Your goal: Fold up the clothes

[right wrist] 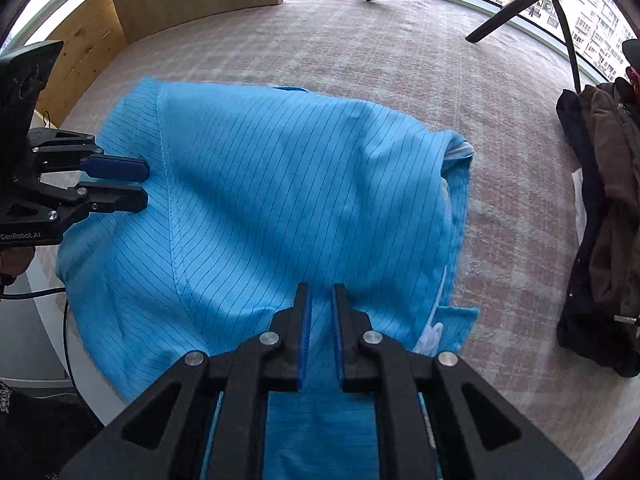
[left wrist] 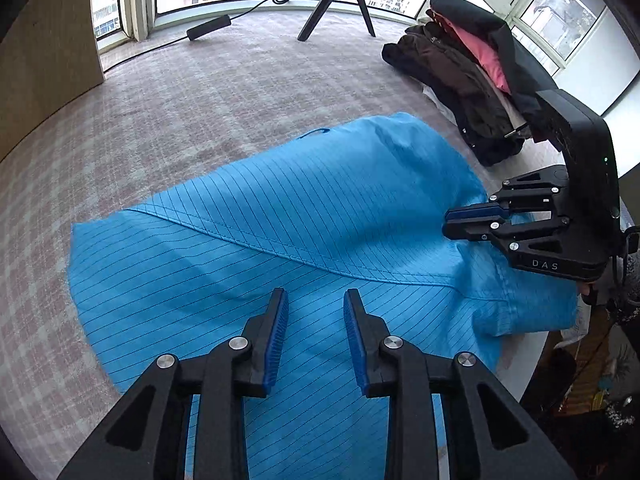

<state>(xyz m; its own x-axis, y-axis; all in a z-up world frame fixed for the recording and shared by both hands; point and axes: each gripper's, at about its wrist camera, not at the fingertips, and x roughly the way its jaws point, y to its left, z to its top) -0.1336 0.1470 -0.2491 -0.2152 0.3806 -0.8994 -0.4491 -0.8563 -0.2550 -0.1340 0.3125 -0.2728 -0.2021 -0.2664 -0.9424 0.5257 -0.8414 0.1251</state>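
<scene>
A blue pinstriped garment [left wrist: 280,200] lies partly folded on a pinkish checked surface [left wrist: 180,100], a stitched seam crossing it. My left gripper [left wrist: 316,300] hovers over its near part, jaws clearly apart with nothing between the pads. In the right wrist view the garment [right wrist: 300,180] fills the middle, and the left gripper [right wrist: 142,184] sits at its left edge. My right gripper [right wrist: 320,292] is over the garment's near right part, jaws a narrow gap apart and pinching no cloth. From the left wrist view, the right gripper [left wrist: 446,222] points in from the garment's right side.
A pile of dark clothes with a pink piece [left wrist: 472,72] lies at the far right, also seen as the pile [right wrist: 600,200]. A black tripod [left wrist: 340,0] and a power adapter with cable [left wrist: 208,28] stand near the windows. A wooden panel [left wrist: 40,60] borders the left.
</scene>
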